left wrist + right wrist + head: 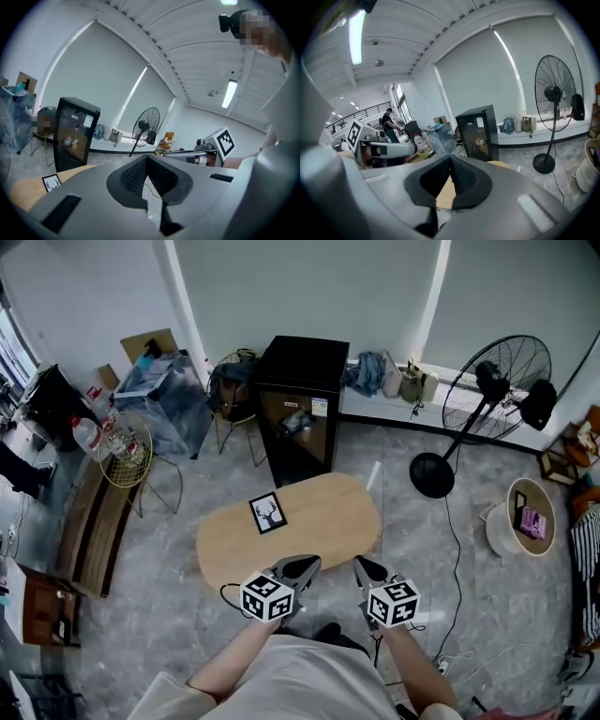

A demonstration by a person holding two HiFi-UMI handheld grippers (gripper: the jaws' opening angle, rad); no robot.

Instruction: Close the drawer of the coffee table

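Nearest us, our left gripper (302,568) and right gripper (367,570) both have their jaws pressed together on nothing, side by side over the near edge of the coffee table (323,521). Its drawer shows in no view. We judge it sits under the wooden top, so we cannot tell how far out it stands. We expect a light, rigid box on runners, best pushed flat at the middle of its front to avoid skewing. A deer picture (268,513) lies on top. Beyond are the grey marbled floor (422,540), a black cabinet (300,399) and a standing fan (492,395).
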